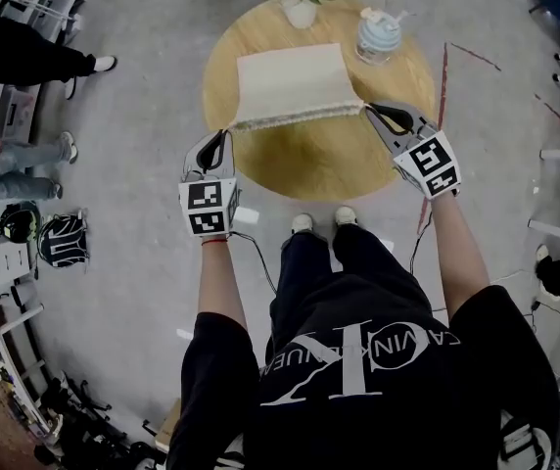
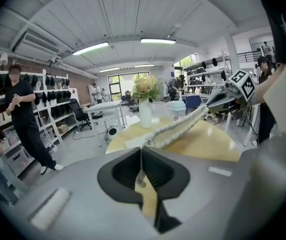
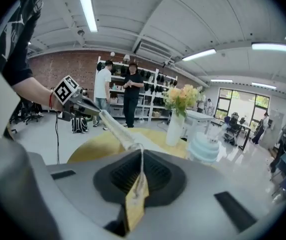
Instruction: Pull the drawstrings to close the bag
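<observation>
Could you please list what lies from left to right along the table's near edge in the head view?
Left gripper, shut on a drawstring → cream bag → right gripper, shut on the other drawstring.

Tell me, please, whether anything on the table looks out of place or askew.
Nothing stands out. The bag is raised off the table at its gathered mouth because the left gripper and right gripper each pinch a drawstring.

**Bag (image 1: 290, 86) stretched between two grippers over the tabletop (image 1: 329, 169)**

The bag's near edge runs from the left gripper (image 1: 226, 135) at its left corner to the right gripper (image 1: 369, 111) at its right corner. A drawstring (image 3: 142, 156) sits between each one's fingers. Behind the bag stands a vase (image 1: 301, 10), with a cake (image 1: 378, 35) to the vase's right.
</observation>
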`<state>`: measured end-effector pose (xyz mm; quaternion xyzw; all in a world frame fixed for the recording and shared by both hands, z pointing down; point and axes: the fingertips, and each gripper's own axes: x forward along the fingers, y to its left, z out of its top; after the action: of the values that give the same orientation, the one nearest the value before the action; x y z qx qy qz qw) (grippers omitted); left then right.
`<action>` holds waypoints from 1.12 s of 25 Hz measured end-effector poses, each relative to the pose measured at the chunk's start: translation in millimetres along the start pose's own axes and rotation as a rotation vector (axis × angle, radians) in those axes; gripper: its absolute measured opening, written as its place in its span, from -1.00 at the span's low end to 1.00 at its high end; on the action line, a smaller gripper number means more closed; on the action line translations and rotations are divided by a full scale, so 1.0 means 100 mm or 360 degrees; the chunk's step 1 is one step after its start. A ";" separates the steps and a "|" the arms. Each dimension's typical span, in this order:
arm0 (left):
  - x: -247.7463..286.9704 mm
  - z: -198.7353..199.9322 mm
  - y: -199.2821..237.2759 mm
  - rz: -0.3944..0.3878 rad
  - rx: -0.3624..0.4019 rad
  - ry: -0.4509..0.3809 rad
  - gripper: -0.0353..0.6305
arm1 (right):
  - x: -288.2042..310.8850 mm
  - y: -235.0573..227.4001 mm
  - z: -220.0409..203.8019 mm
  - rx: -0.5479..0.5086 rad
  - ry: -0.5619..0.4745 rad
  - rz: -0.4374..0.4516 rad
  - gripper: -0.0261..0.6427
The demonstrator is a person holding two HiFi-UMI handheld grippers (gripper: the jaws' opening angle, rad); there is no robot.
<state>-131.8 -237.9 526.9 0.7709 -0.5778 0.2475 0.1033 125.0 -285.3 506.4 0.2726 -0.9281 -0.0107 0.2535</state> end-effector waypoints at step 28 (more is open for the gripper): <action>-0.48 1.45 0.64 0.0347 0.0205 -0.0382 -0.84 | -0.46 -0.85 1.33 -0.0337 -0.0204 -0.0502 -0.86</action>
<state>-164.5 -282.0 369.9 0.7328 -0.6490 0.1998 -0.0434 137.1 -350.0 355.7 0.3851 -0.8819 -0.1651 0.2163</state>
